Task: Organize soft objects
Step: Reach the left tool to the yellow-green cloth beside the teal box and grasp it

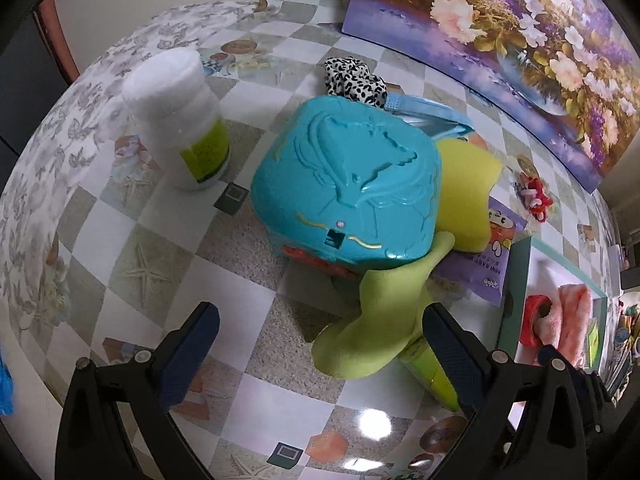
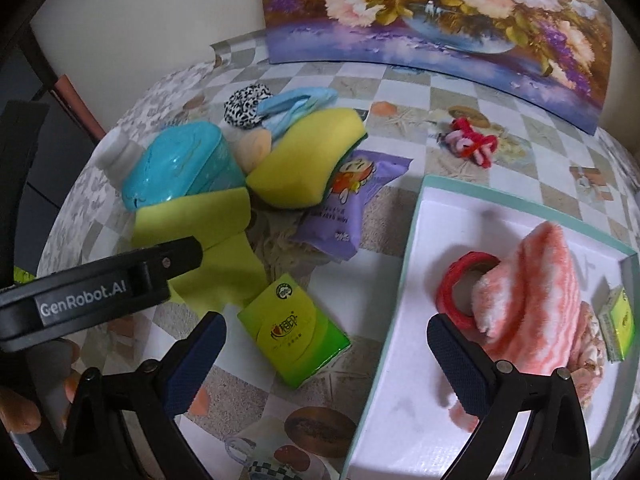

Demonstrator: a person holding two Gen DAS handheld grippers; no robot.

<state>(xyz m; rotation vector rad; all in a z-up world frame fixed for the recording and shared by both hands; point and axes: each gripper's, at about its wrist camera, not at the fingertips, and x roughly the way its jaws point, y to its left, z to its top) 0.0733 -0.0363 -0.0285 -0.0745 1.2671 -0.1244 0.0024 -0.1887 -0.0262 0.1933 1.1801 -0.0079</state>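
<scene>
A lime green cloth (image 1: 372, 320) lies crumpled on the table, one end tucked under a teal plastic case (image 1: 348, 184). My left gripper (image 1: 320, 344) is open, and the cloth sits between its fingers, close to the right-hand one. In the right wrist view the left gripper's finger (image 2: 176, 258) hangs over the same cloth (image 2: 200, 232). My right gripper (image 2: 326, 360) is open and holds nothing; a green tissue pack (image 2: 296, 340) lies just ahead of it. A mint-rimmed white box (image 2: 416, 240) on the right holds a pink striped towel (image 2: 532, 296), a red ring (image 2: 464, 288) and a small green pack (image 2: 620, 324).
Around the case lie a yellow sponge (image 2: 308, 160), a purple wipes pack (image 2: 348, 208), a leopard scrunchie (image 2: 244, 108), a blue mask (image 2: 296, 104) and a beige puff (image 2: 252, 148). A white bottle (image 1: 180, 120) stands left. A red-pink scrunchie (image 2: 472, 140) lies before the flower painting (image 2: 440, 12).
</scene>
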